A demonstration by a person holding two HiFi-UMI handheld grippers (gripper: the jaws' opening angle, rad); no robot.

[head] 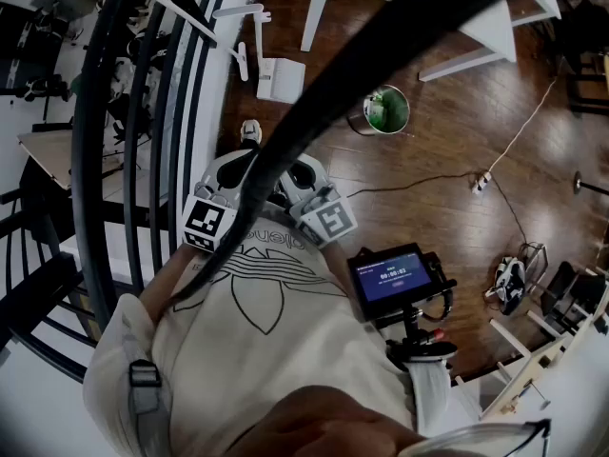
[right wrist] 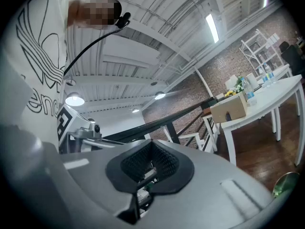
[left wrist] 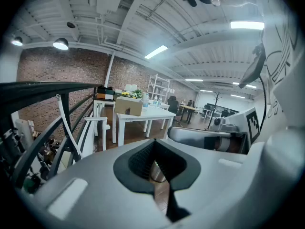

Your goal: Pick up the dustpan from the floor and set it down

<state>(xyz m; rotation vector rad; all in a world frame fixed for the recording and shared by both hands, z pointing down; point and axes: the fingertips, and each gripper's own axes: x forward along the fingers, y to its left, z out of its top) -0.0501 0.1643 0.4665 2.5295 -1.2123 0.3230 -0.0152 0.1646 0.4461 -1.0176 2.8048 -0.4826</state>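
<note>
A white dustpan (head: 281,77) with a thin handle lies on the wooden floor by the railing, well ahead of both grippers. My left gripper (head: 238,160) and right gripper (head: 301,171) are held side by side close to the person's chest, marker cubes toward the body. In the left gripper view the left gripper (left wrist: 155,163) has its grey jaws pressed together with nothing between them. The right gripper (right wrist: 147,168) also shows its jaws closed and empty in the right gripper view. The dustpan appears in neither gripper view.
A black stair railing (head: 143,112) runs down the left. A green-lined bin (head: 385,110) stands right of the dustpan. White tables (head: 495,27) stand beyond, one bearing a cardboard box (left wrist: 128,105). A cable and power strip (head: 481,181) lie on the floor at right.
</note>
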